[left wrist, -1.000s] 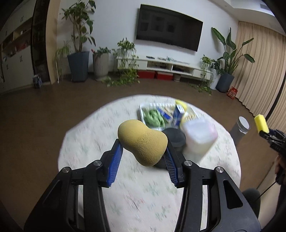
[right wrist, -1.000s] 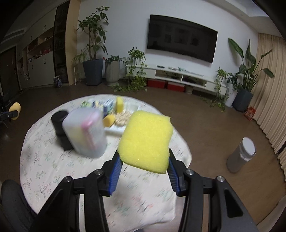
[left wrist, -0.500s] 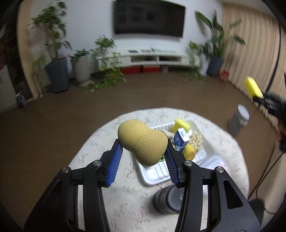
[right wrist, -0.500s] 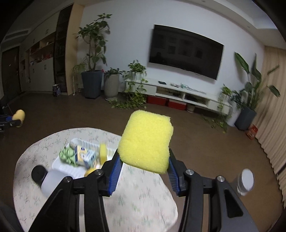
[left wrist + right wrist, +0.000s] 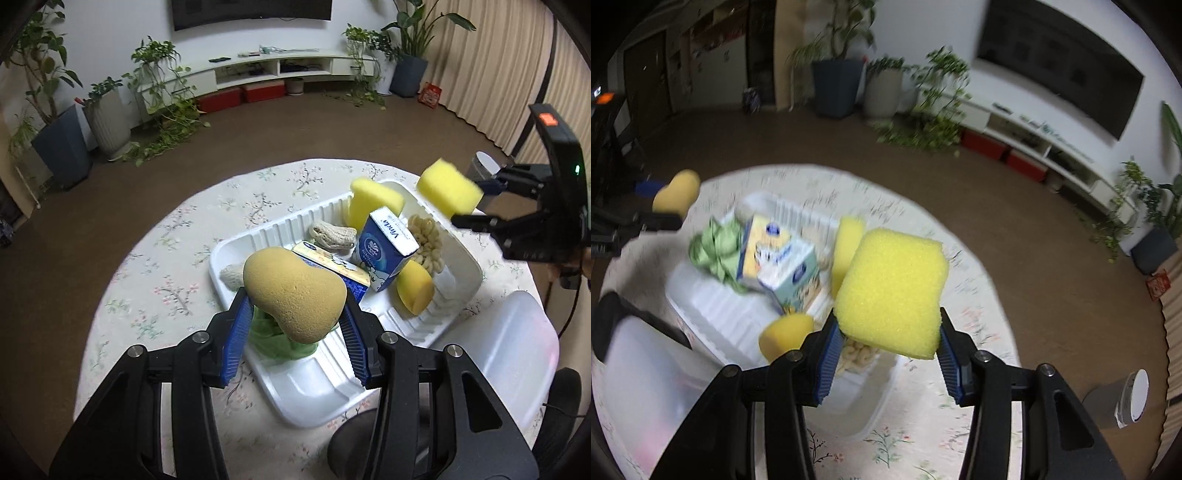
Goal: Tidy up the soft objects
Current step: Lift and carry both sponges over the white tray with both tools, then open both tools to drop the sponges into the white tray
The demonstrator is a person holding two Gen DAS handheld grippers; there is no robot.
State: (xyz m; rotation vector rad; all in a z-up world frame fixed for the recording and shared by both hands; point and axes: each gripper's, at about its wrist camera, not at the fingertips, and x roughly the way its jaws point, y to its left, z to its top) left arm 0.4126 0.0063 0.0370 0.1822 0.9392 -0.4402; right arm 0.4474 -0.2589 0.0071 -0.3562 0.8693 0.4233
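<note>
Holding: left hand-held gripper (image 5: 293, 325) clamps tan sponge (image 5: 293, 297) above white tray (image 5: 314, 384).
Right hand-held gripper (image 5: 886, 339): pinching yellow sponge (image 5: 892, 291) over tabletop (image 5: 975, 291).

Dim, even indoor light, no hard shadows. Left wrist view mostly sharp; yellow sponge (image 5: 448, 192) at right smeared by motion. Right wrist view heavily motion-blurred: white tray (image 5: 713, 314), tissue boxes and plants soft, same sponge near lens stays crisp. Strong fisheye bending, black vignette corners. Mild glare on the translucent container (image 5: 517, 354).
</note>
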